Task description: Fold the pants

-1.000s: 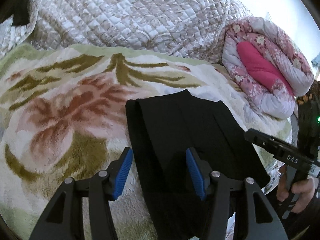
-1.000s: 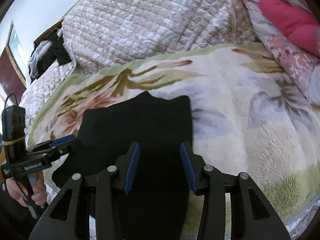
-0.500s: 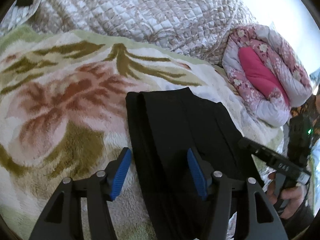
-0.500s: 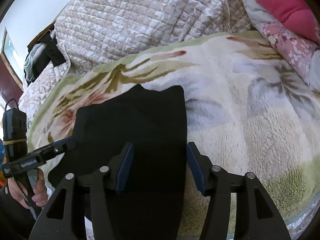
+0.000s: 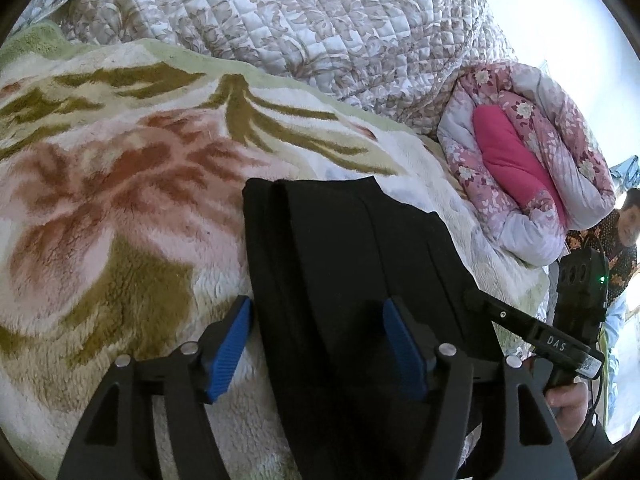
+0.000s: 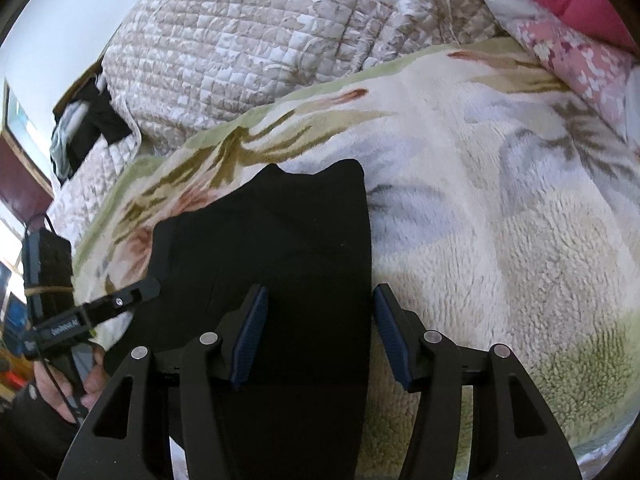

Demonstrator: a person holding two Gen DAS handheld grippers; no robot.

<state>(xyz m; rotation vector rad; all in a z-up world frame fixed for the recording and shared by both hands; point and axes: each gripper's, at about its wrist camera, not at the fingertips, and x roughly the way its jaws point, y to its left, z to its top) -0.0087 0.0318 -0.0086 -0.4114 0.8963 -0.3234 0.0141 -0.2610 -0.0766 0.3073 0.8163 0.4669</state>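
Note:
Black pants lie folded lengthwise on a floral fleece blanket, waist end far from me. My left gripper hovers over their near left part; its jaws are opening, the pants' left edge lies between the blue pads, and the pads are not pressing it. In the right wrist view my right gripper stands open over the pants, straddling their right edge without squeezing it. Each view shows the other gripper at its side: the right one, the left one, each held by a hand.
A quilted beige cover rises behind the blanket. A rolled pink floral duvet lies at the back right. A person is at the far right edge. Dark clothes hang at the far left.
Both grippers' jaws have spread wider over the pants. Both views have rolled slightly; the pants lie as before.

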